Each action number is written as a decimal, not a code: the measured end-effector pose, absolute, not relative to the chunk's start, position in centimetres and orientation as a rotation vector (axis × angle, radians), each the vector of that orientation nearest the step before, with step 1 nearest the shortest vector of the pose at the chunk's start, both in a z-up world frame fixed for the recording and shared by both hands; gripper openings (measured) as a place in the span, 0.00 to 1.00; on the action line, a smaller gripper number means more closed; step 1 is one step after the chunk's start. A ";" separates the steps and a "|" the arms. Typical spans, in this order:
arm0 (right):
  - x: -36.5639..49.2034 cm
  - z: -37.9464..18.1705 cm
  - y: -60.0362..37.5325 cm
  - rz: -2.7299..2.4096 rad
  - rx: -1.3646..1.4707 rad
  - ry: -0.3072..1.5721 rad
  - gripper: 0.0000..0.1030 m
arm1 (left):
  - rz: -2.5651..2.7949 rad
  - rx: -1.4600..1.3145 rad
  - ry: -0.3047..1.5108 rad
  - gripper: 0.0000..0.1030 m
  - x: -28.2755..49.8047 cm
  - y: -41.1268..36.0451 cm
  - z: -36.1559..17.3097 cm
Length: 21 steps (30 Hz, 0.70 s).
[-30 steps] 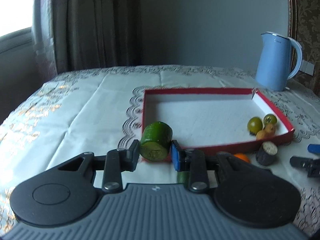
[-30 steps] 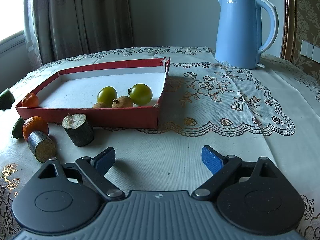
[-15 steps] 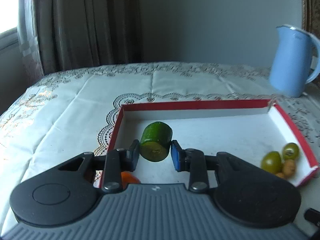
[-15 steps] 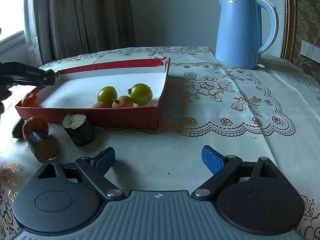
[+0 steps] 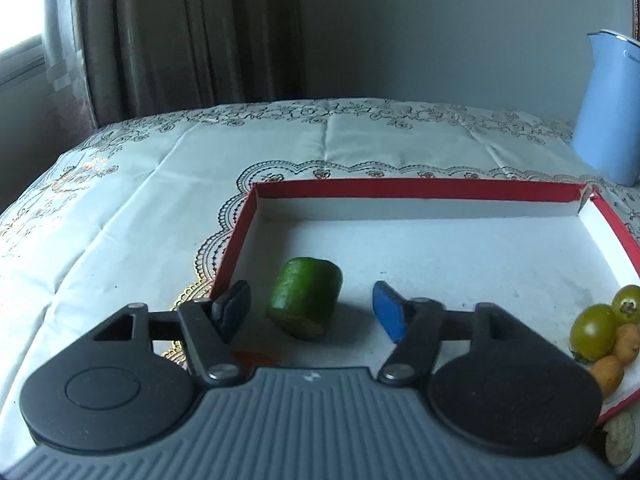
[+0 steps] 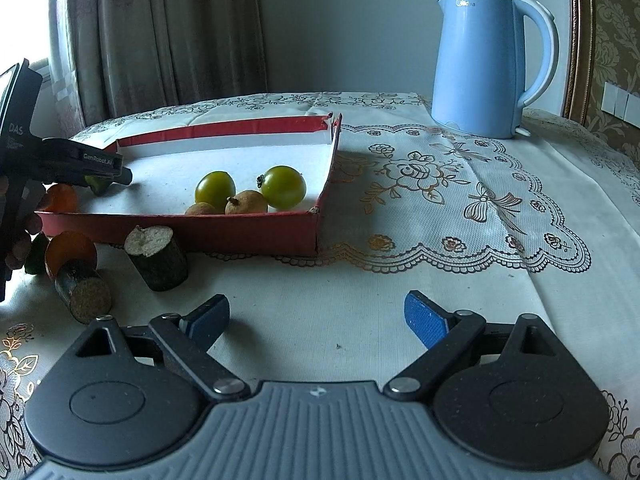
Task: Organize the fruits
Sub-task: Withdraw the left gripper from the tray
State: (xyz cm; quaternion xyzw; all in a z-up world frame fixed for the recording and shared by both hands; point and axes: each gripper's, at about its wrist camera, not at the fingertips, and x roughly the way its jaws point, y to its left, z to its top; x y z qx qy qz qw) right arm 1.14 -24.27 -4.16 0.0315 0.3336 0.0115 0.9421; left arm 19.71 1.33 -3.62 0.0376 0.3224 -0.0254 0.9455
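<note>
A green cut cucumber piece (image 5: 305, 297) lies on the white floor of the red-walled tray (image 5: 420, 189), near its left wall. My left gripper (image 5: 310, 310) is open around it, fingers apart from it on both sides. Two green tomatoes (image 5: 593, 330) and small brown fruits (image 5: 608, 370) lie at the tray's right end. My right gripper (image 6: 316, 320) is open and empty over the tablecloth in front of the tray (image 6: 224, 232). In the right wrist view the left gripper (image 6: 104, 170) reaches into the tray from the left.
Outside the tray's front wall lie two dark cut cylinders (image 6: 158, 254) (image 6: 82, 290), an orange fruit (image 6: 70, 246) and a green piece (image 6: 36, 258). Another orange fruit (image 6: 62, 198) sits by the tray's left corner. A blue kettle (image 6: 490, 64) stands at the back right.
My left gripper carried the cucumber piece over the tray's wall, lowered it onto the tray floor and opened, letting go of it. My right gripper has not moved.
</note>
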 end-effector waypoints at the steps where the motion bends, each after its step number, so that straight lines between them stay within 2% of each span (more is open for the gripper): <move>1: 1.1 -4.2 -24.3 0.023 0.064 0.681 0.92 | -0.049 0.083 0.649 0.65 19.4 1.3 -3.5; 4: 1.1 -4.2 -24.3 0.023 0.064 0.681 0.92 | -0.042 0.104 0.599 0.75 18.3 1.2 -2.9; 14: 1.2 -4.2 -24.1 0.021 0.057 0.683 0.92 | -0.034 0.122 0.514 0.83 12.0 2.9 -0.7; 17: 1.2 -4.2 -24.1 0.021 0.055 0.683 0.92 | -0.020 0.120 0.492 0.90 8.8 4.0 -0.9; 21: 1.2 -4.2 -24.0 0.020 0.050 0.684 0.92 | -0.035 0.099 0.530 0.90 5.7 5.3 -2.2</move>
